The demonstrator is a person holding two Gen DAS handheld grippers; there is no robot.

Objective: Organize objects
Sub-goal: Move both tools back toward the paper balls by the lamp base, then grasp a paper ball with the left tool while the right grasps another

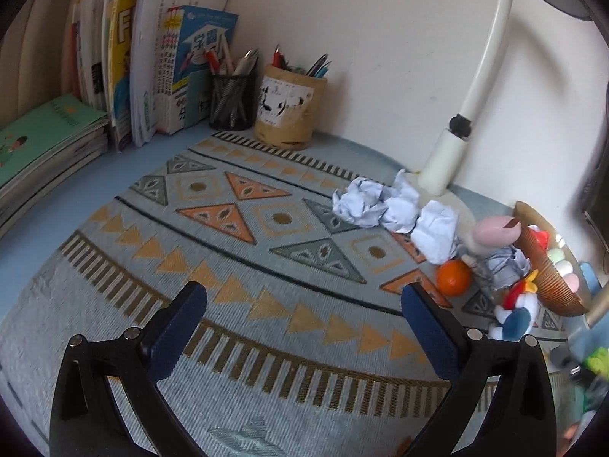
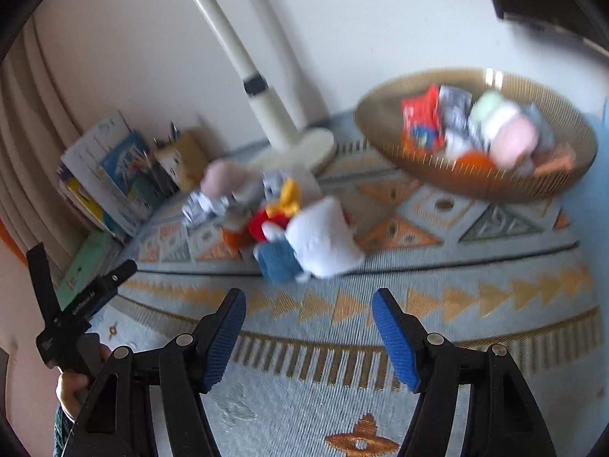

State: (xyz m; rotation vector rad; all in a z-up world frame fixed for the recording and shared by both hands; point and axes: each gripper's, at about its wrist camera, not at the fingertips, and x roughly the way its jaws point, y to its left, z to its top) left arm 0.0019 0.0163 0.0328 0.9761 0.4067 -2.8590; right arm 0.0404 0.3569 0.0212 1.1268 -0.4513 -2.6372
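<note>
A white plush duck (image 2: 316, 243) with a red scarf lies on the patterned mat just beyond my right gripper (image 2: 308, 308), which is open with nothing between its blue pads. Behind the duck are an orange (image 2: 233, 238), a pink plush (image 2: 224, 179) and crumpled paper (image 2: 198, 205). The brown wire basket (image 2: 384, 141) at the right holds several small toys and packets. My left gripper (image 1: 304, 301) is open wide and empty over bare mat. To its right lie crumpled paper balls (image 1: 361, 205), the orange (image 1: 453, 278), the duck (image 1: 514, 316) and the basket (image 1: 548, 274).
Books (image 1: 133, 57) stand at the back left beside a stack of green notebooks (image 1: 42, 141). Two pen holders (image 1: 232, 99) (image 1: 289, 110) stand by the wall. A white desk lamp (image 1: 453, 141) rises at the back right. A hand (image 2: 72, 388) holds the left gripper (image 2: 82, 262).
</note>
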